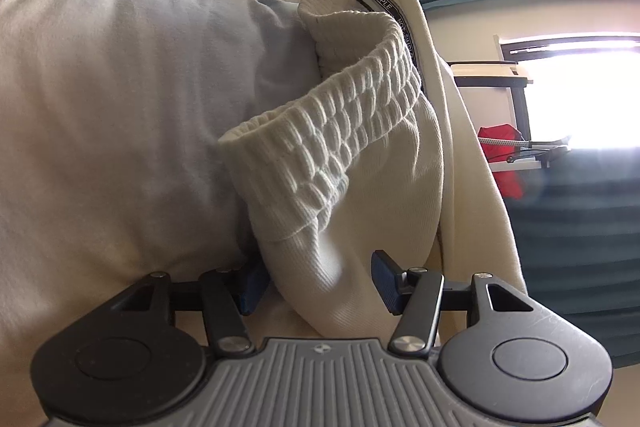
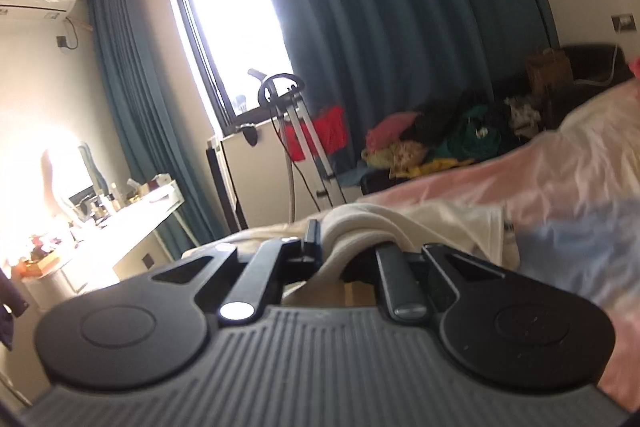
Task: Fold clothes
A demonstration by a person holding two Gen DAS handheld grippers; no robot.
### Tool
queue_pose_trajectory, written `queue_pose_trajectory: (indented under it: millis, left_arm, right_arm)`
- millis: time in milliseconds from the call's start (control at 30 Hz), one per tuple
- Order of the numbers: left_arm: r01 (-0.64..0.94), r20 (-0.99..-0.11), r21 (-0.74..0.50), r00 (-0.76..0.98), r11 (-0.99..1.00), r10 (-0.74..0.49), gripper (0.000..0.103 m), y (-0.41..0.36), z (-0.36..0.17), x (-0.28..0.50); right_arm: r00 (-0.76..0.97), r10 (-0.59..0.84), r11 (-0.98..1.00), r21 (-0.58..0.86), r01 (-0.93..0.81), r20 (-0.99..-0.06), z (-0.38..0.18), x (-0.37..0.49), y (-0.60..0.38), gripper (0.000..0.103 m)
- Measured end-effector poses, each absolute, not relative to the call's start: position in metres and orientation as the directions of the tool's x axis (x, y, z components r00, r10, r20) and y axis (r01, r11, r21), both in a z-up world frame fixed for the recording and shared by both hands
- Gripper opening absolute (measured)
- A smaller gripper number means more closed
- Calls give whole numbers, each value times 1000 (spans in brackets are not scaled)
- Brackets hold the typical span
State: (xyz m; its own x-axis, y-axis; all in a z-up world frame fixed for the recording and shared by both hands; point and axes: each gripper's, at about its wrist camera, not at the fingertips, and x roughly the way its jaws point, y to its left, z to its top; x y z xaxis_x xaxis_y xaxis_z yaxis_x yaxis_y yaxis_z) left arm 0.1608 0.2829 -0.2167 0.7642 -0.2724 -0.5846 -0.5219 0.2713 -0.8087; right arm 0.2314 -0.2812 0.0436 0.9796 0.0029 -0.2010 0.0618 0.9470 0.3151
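On the bed: we find a cream sweatshirt point(image 1: 360, 195) on the pink cover point(image 2: 568, 167).
Left gripper point(image 1: 320, 281): jaws wide apart, we note sweatshirt cloth between the blue pads point(image 1: 386, 281), unpinched.
Ribbed cuff point(image 1: 320, 147): just ahead of the pads.
Right gripper point(image 2: 350, 241): cream sweatshirt fabric bunches between its fingers; we cannot tell how firmly.
Background: teal curtain point(image 2: 400, 27), window point(image 2: 232, 19).

Cream garment point(image 2: 440, 223) on pink-sheeted bed point(image 2: 560, 163)

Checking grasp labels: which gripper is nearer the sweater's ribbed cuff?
Left. The left gripper has its fingers either side of the sleeve just below the ribbed cuff; the right gripper grips plain cream fabric, no cuff visible.
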Motion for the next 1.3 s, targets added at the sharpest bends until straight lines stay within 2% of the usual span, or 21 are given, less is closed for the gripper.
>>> queue_pose_trajectory:
  millis: [133, 267, 367, 433, 533, 600, 700, 733, 767, 933, 1033, 1100, 1233, 1300]
  left_arm:
    - [-541, -589, -807, 765, 238, -259, 56, 284, -219, 170]
    - [-543, -590, -807, 766, 234, -255, 57, 286, -221, 183]
    - [-514, -580, -807, 783, 291, -225, 59, 281, -218, 187]
    - [-507, -589, -790, 783, 345, -199, 60, 273, -214, 190]
    - [-499, -591, -784, 782, 370, -197, 68, 273, -207, 199]
    - [-502, -587, -792, 784, 348, -204, 69, 279, -207, 203]
    - [-506, -585, -794, 787, 336, -197, 69, 283, -207, 207]
    - [-507, -590, -788, 785, 350, -191, 69, 282, -205, 209]
    - [-505, -594, -781, 783, 368, -185, 70, 280, -202, 211]
    - [-490, -577, -792, 795, 364, -187, 75, 277, -198, 214]
    - [-483, -568, -804, 797, 348, -204, 75, 275, -198, 209]
    - [-473, -561, -811, 796, 345, -228, 74, 267, -208, 176]
    - [-462, -539, -836, 793, 296, -284, 71, 271, -222, 147]
    - [-460, -525, -849, 792, 260, -313, 63, 278, -226, 143]
  right_arm:
    - [980, -48, 987, 141, 76, -194, 89, 353, -256, 11]
    - [971, -100, 992, -97, 81, -217, 97, 478, -215, 12]
    - [961, -138, 972, -219, 85, -242, 69, 554, -189, 12]
    - [949, -148, 966, -245, 79, -278, 37, 593, -179, 12]
    - [931, -158, 953, -297, 57, -329, -18, 642, -166, 13]
    - [929, -169, 935, -352, 45, -329, -52, 660, -157, 22]
    - [919, -163, 926, -378, 17, -358, -94, 675, -150, 55]
    - [915, -137, 937, -349, -4, -380, -101, 677, -152, 76]
    - [909, -98, 953, -301, -31, -406, -106, 677, -154, 86]
    - [897, 16, 998, 56, 10, -441, -115, 626, -180, 89]
    - [924, -12, 998, 60, 38, -381, -115, 567, -186, 89]
    - [934, -15, 996, 72, 43, -358, -115, 523, -201, 89]
    - [924, -38, 974, 191, 119, -381, -119, 443, -260, 89]
    - [913, -119, 958, 195, 208, -390, -128, 405, -296, 89]
